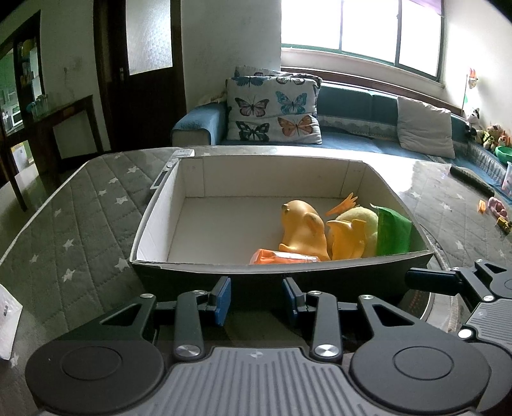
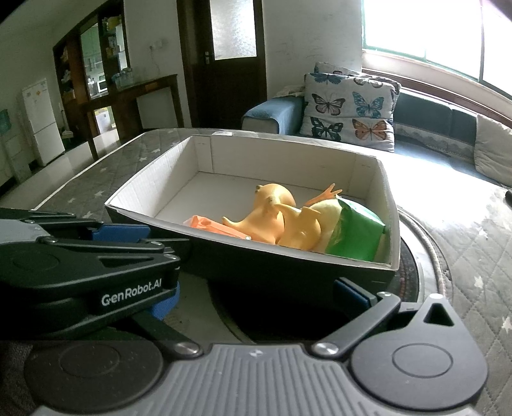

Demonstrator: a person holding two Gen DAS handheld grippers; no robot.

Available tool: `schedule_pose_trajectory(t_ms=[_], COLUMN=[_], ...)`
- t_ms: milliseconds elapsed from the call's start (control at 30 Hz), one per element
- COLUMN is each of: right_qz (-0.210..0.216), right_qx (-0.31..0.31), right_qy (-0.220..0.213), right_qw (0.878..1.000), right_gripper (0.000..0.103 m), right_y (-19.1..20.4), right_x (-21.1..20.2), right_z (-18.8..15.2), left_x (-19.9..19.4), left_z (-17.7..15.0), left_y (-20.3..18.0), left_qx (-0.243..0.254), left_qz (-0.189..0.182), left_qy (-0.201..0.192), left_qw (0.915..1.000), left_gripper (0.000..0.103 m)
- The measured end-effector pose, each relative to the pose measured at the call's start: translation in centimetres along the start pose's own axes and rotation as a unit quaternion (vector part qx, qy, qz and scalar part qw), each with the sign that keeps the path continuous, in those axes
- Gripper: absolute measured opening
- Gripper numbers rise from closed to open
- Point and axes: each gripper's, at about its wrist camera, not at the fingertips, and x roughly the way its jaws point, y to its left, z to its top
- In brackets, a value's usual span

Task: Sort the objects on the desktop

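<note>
While both handheld grippers hang just short of its near wall, a shallow cardboard box (image 1: 160, 220) with a white inside and dark outside sits on a grey, star-patterned quilted tabletop (image 1: 80, 217). Packed into the box's right half are a yellow rubber chicken (image 1: 304, 227), a pale yellow plush toy (image 1: 361, 220), a green packet (image 1: 393, 230) standing against the right wall and an orange packet (image 1: 275, 256) lying by the near wall; the left half is bare floor. On the left gripper (image 1: 256, 296), the 2 blue-padded jaws stand apart with nothing between them. Seen from the right wrist, the right gripper (image 2: 256, 288) shows 1 blue pad at the right and another partly hidden behind the left gripper's body; the jaws look spread wide and hold nothing. Beyond the table, a butterfly cushion (image 1: 272, 108) rests on a blue sofa (image 1: 352, 128) under a bright window (image 1: 368, 28)
</note>
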Motion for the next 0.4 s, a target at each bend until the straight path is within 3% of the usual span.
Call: schedule_pose_trajectory(t_ms=[400], right_qz=[0.001], right_qx=[0.0], right_qy=[-0.002], right_qw=[1.0], right_gripper=[0.103], right_y=[-0.06], right_x=[-0.17], right_z=[0.04], left_x=[0.12], left_z=[-0.05], left_y=[-0.04], left_qx=[-0.003], left_qz=[-0.001], left_qy=[-0.001], left_qw=[1.0], left_gripper=[0.036])
